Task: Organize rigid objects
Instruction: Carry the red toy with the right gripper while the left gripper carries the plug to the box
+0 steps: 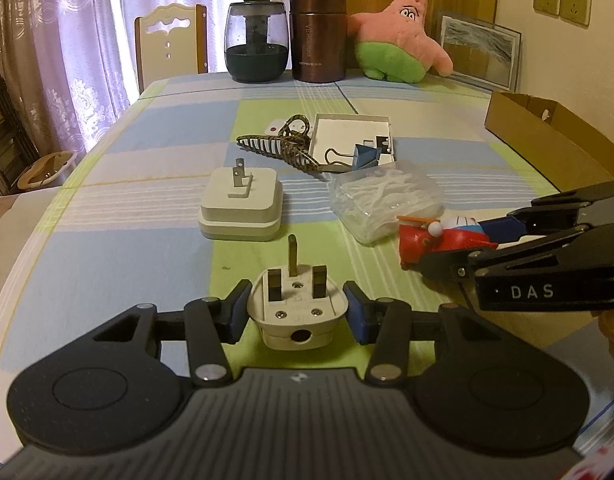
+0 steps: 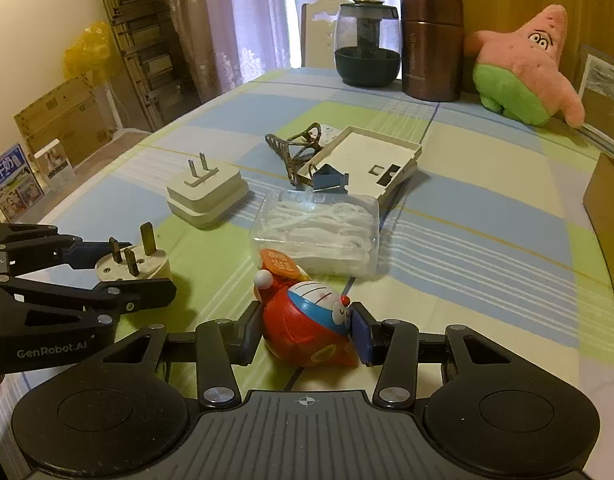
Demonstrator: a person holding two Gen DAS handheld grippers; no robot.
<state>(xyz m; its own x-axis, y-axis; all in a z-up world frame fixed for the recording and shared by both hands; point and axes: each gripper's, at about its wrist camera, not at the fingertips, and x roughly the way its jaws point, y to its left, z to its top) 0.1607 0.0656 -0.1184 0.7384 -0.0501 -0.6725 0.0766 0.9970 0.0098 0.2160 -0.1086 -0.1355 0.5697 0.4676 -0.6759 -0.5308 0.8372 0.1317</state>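
Rigid objects lie scattered on the desk (image 1: 119, 184) with its blue, green and white checked cloth, and I hold one in each hand. My left fingers (image 1: 295, 312) are closed narrow on a white three-pin plug (image 1: 295, 308), pins up, sitting on the cloth at the near edge. My right fingers (image 2: 305, 330) press on both sides of a red and blue cartoon cat toy (image 2: 307, 324) with an orange tag, also resting on the desk just beside the plug.

Straight ahead of the toy, nearly touching it, sits one clear plastic box of white floss picks (image 2: 315, 228), which blocks the way forward. Left of that stands one white square two-pin adapter (image 2: 205, 196), prongs up, just beyond the plug. Further back lies one shallow white tray (image 2: 371, 156), with one blue binder clip (image 2: 329, 180) at its near edge and one brown patterned hair claw (image 2: 295, 148) leaning against its left side. A small white thing shows behind the claw; I cannot tell what it is.

Along the far edge stand one dark glass teapot (image 2: 367, 48), one brown metal flask (image 2: 431, 44) and one pink and green starfish plush (image 2: 523, 68), with one framed picture (image 1: 481, 50) propped beside it. One open brown cardboard box (image 1: 547, 136) sits at the right edge, well apart from the toy.
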